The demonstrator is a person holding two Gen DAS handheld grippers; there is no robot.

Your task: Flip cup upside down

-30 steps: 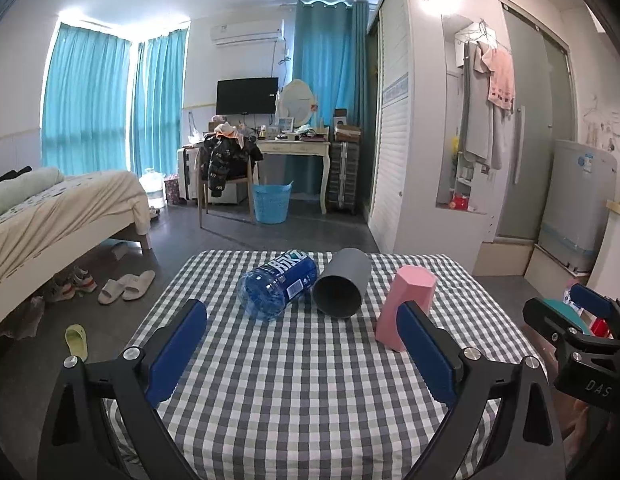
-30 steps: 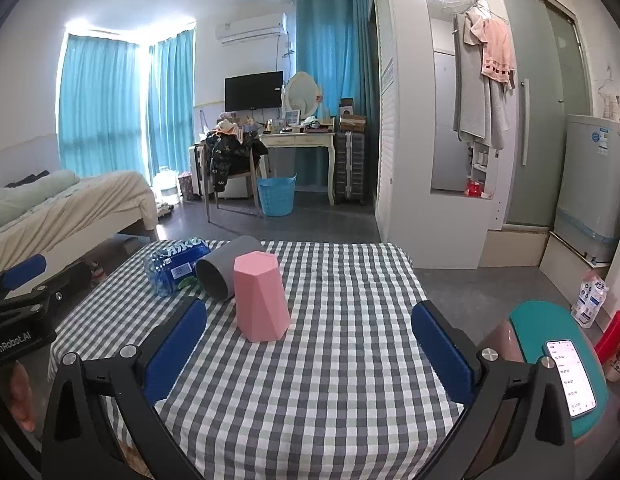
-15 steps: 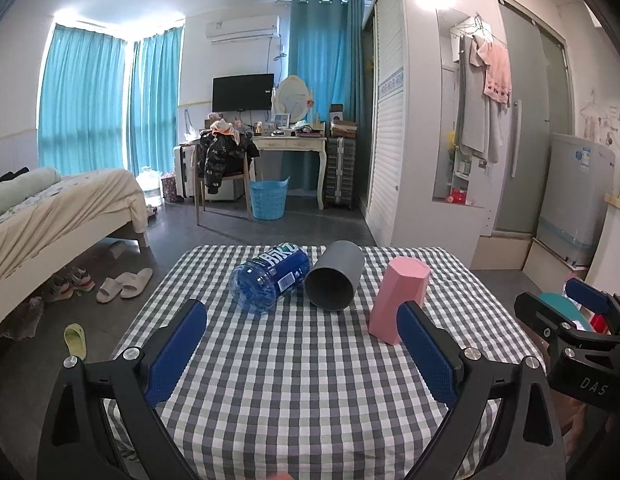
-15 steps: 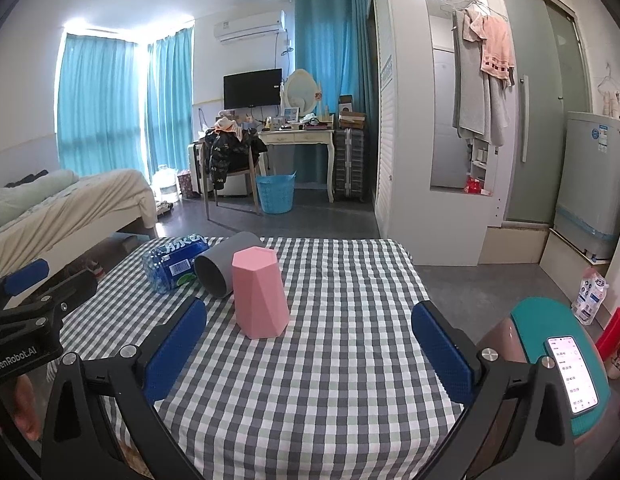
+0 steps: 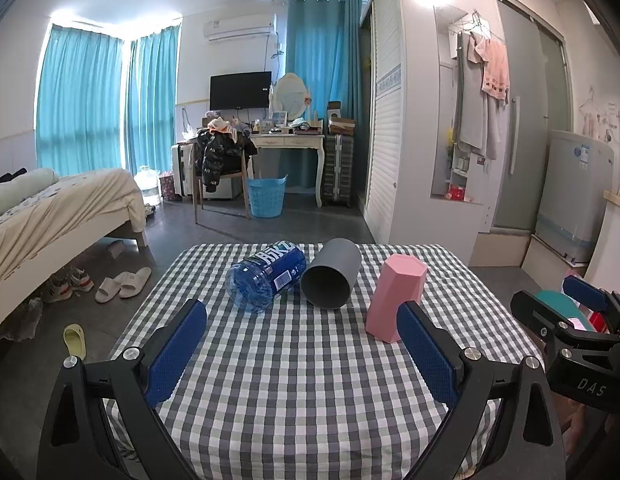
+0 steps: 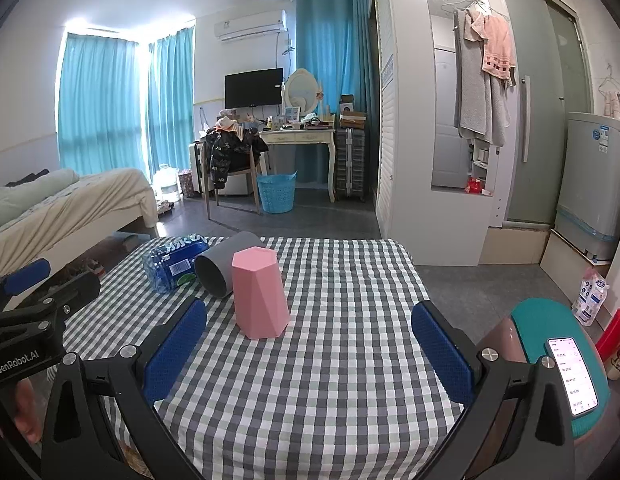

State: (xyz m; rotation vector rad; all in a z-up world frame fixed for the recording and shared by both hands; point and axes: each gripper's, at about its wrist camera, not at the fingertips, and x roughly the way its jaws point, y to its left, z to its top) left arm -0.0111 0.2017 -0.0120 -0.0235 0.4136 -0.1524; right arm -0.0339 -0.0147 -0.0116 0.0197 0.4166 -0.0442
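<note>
A pink faceted cup stands on the checked table with its wide end down. A grey cup lies on its side to its left, mouth toward me. My left gripper is open and empty above the near table, short of both cups. My right gripper is open and empty, with the pink cup just beyond its left finger. Each gripper shows at the edge of the other's view.
A blue water bottle lies on its side against the grey cup. The checked tablecloth covers the table. A teal stool with a phone stands to the right. A bed, slippers and a desk lie beyond.
Both grippers have drawn back slightly and risen; the cups and bottle sit a little lower and further in view. Nothing on the table has moved.
</note>
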